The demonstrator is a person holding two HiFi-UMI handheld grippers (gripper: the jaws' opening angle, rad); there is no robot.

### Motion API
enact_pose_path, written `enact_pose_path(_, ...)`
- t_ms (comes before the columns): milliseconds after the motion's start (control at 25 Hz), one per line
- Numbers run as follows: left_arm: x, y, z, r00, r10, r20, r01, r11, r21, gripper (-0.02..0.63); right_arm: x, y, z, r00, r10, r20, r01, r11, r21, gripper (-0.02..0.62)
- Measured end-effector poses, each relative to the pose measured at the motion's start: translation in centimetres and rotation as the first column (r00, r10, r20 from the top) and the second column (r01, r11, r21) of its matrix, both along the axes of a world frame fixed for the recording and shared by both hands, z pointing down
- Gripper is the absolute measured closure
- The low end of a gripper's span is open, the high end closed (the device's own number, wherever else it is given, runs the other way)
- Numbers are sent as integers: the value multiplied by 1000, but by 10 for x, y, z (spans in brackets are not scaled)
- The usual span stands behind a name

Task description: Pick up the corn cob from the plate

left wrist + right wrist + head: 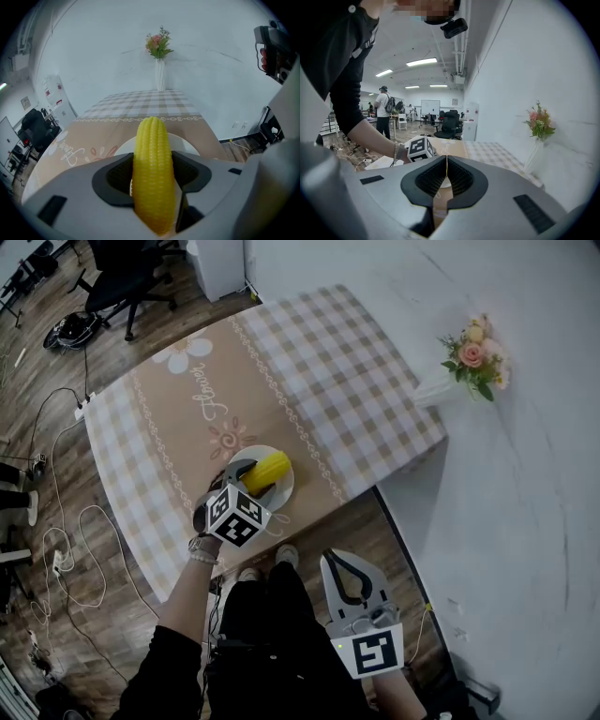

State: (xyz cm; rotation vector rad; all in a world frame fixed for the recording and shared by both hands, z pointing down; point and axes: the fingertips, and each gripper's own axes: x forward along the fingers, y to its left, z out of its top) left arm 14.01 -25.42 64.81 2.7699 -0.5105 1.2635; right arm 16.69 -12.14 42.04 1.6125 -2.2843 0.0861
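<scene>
A yellow corn cob (266,472) lies over the white plate (284,491) near the table's front edge. My left gripper (240,482) is shut on the corn cob (152,173), its dark jaws pressing both sides of the cob, with the plate's rim (187,142) showing behind it. My right gripper (348,582) hangs off the table, low at the person's right side, jaws shut with nothing between them. In the right gripper view, that gripper (446,175) points toward the table and the left gripper's marker cube (420,148).
The table (309,362) wears a tan and checked cloth. A white vase of pink flowers (473,357) stands at the far right corner against the wall. Office chairs (122,277) and cables (66,521) lie on the wooden floor to the left.
</scene>
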Motion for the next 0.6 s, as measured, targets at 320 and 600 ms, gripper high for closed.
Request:
enact_pose_path(320,-10,0,-21,998,-31,-47,32,999,23,356,-6,17,26,999,36,1,-35,985,-169,553)
enact_pose_path(600,-22,4,-49,994,-62,-92,66,997,44,356,-14,14,18,1000,23,-8,-24,989,-143,553)
